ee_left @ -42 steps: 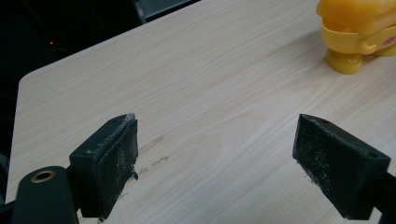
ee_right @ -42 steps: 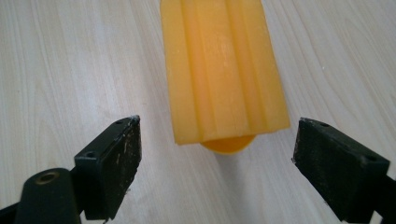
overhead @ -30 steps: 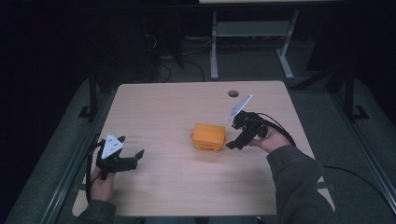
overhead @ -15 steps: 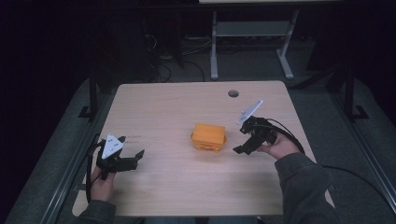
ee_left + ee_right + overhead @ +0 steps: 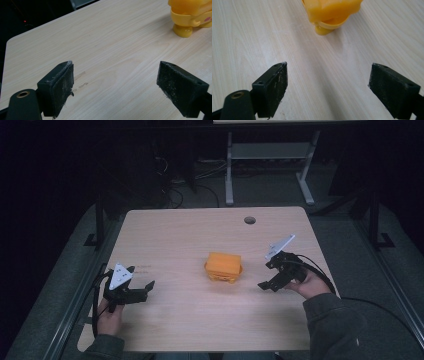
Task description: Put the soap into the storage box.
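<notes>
- One squat orange-yellow plastic toy on stubby feet is counted, standing mid-table on the pale wood-grain tabletop.
- Two claws are counted. The right claw is held released, jaws wide apart and empty; the toy is seen ahead of its jaws, near but apart from them.
- The left claw is likewise held released with nothing gripped; the toy lies well ahead and off to the right-hand jaw's side.
- The step in hand is judged to be an approach to the toy, perhaps by the right claw, though the dim view leaves this uncertain.
- Next, the open jaws would need to be brought around the toy's sides before being closed.
</notes>
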### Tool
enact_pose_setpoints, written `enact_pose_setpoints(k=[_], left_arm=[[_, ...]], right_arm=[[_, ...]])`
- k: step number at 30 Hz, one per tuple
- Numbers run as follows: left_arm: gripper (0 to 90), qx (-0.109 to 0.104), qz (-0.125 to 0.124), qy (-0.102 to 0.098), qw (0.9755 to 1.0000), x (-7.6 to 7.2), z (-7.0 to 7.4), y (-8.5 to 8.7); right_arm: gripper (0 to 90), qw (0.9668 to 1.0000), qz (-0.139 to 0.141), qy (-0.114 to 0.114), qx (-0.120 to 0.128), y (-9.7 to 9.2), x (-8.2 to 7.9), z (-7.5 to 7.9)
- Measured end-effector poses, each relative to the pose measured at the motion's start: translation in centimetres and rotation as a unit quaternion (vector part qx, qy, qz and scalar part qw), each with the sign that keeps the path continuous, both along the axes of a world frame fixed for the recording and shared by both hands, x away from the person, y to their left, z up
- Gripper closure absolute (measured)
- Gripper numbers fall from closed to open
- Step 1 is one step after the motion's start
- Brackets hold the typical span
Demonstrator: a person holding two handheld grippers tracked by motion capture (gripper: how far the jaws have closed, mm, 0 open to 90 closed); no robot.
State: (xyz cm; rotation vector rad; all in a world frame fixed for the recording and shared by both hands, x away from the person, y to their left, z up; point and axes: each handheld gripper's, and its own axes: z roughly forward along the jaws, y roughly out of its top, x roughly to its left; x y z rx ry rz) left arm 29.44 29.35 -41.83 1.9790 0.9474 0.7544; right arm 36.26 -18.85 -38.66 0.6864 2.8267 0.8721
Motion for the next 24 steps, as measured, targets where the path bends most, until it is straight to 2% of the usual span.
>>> enact_pose_setpoints(k=[24], left_arm=[[13.4, 0.007, -0.003, 0.003, 1.0000, 0.1, -0.2, -0.2]], right_arm=[[14.9, 0.9981, -0.053, 0.019, 0.023, -4.2, -2.6, -2.5]])
